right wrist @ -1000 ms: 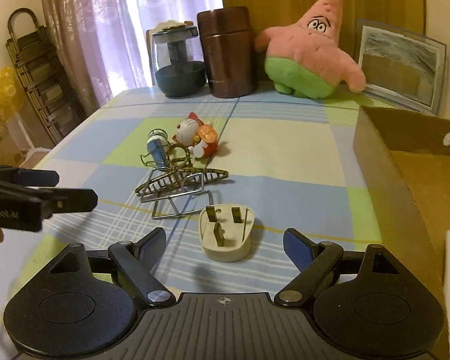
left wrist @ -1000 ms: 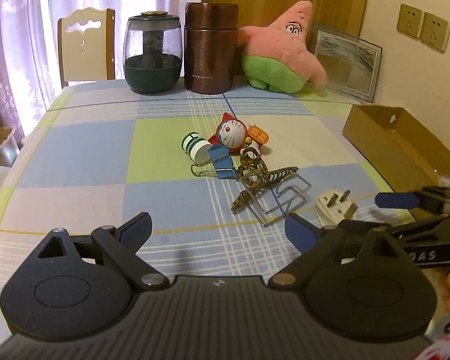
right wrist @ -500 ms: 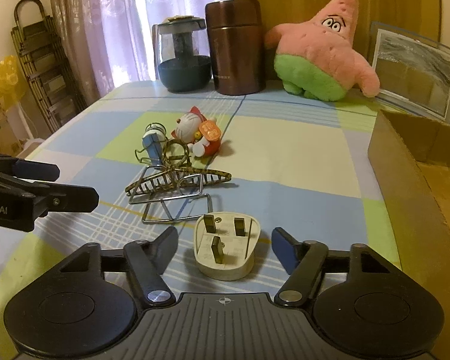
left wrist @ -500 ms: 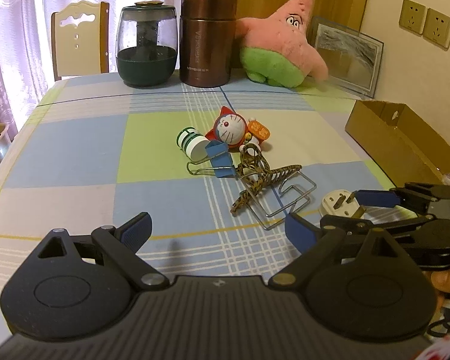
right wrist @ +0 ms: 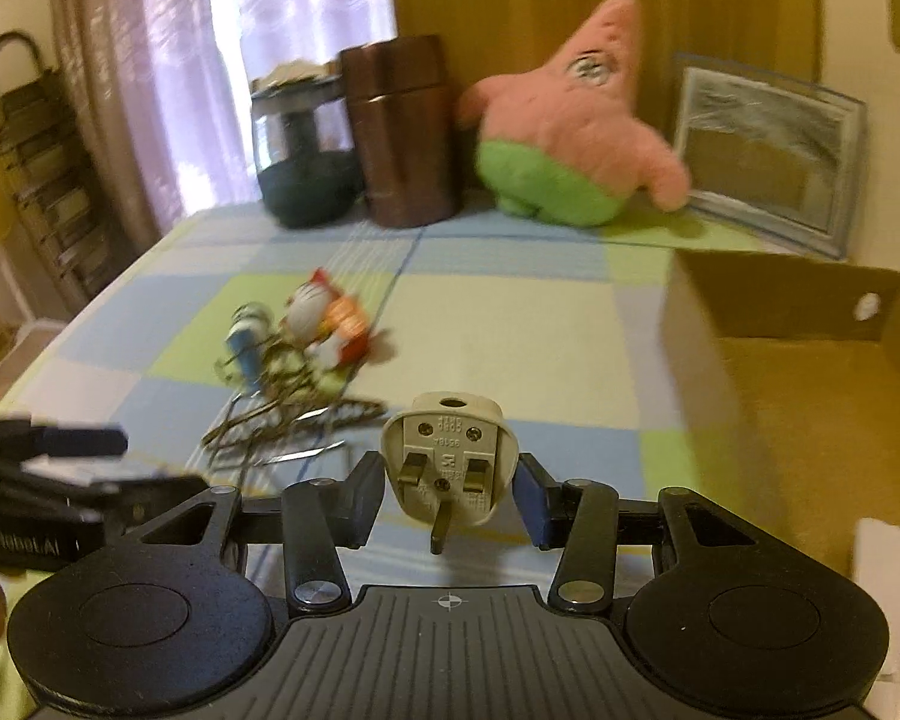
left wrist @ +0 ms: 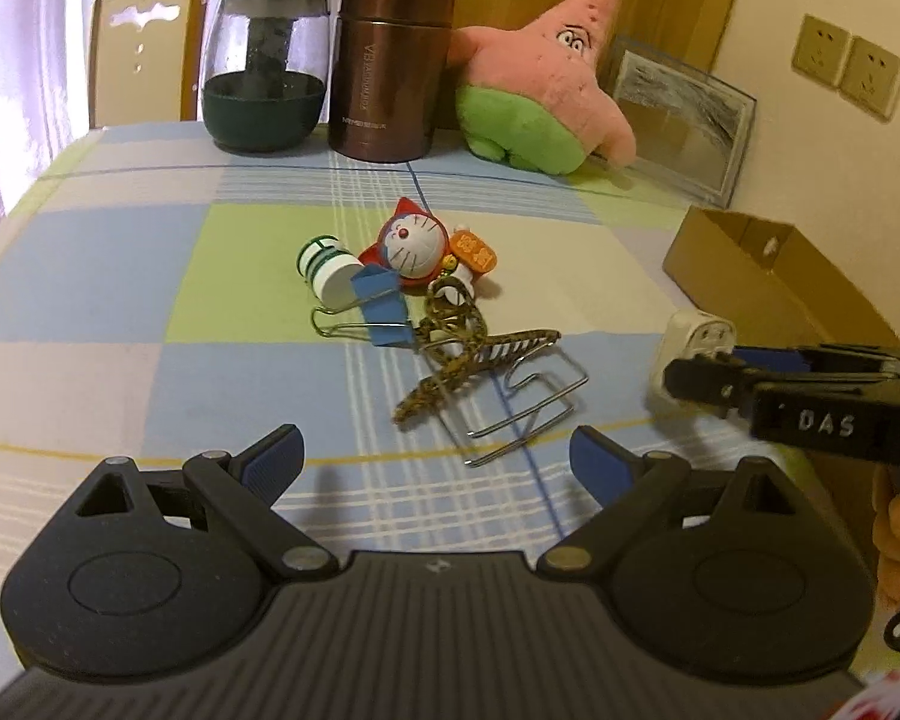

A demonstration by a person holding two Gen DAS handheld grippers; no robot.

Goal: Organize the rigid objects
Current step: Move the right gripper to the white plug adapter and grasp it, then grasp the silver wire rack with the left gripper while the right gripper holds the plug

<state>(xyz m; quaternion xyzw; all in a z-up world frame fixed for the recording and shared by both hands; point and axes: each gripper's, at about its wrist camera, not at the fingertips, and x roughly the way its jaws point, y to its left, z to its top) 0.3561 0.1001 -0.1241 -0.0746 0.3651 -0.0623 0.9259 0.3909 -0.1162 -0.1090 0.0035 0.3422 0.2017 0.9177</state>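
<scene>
Plug adapter (right wrist: pixel 448 462) sits pinched between the right gripper (right wrist: pixel 450 495) fingers above the counter (right wrist: pixel 510 330), cardboard box (right wrist: pixel 810 396) nearby; clip, figurine and hairpin remain, left gripper (left wrist: pixel 435 456) fingers wide.

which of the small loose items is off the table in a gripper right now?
The cream three-pin plug, clamped in the right gripper. The Doraemon figure, blue binder clip, leopard hair claw and wire clip lie clustered on the tablecloth.
</scene>
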